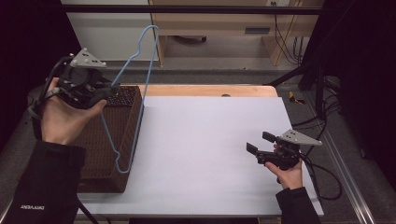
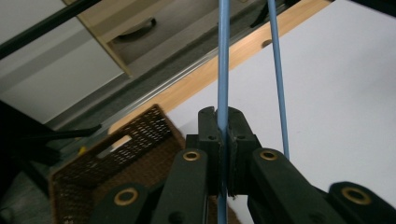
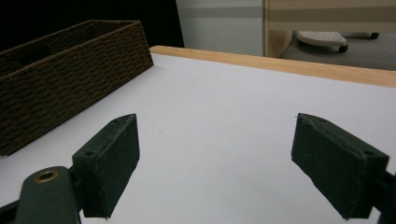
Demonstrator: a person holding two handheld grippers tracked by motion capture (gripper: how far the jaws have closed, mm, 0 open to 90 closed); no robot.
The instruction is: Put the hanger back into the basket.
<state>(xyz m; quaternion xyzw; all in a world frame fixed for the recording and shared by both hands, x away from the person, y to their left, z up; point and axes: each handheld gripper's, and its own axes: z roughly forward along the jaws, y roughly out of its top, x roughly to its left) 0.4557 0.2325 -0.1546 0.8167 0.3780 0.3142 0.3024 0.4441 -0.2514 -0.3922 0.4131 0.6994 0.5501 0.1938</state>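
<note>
While the right tool (image 1: 256,143) gapes empty, the left tool (image 2: 223,140) pinches a blue hanger (image 1: 135,88), seemingly above the basket (image 1: 100,177).

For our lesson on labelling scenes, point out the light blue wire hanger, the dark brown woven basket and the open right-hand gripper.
light blue wire hanger (image 1: 148,70), high view, long straight side.
dark brown woven basket (image 3: 70,88), right gripper view, side wall.
right gripper (image 3: 215,163), right gripper view, midway between its spread fingertips.

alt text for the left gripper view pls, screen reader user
The left claw is shut on one thin rod of a blue wire hanger, with a second blue rod running alongside to its right. Behind lie a brown woven basket, the white tabletop with its wooden edge, and a drawer handle beyond.
</note>
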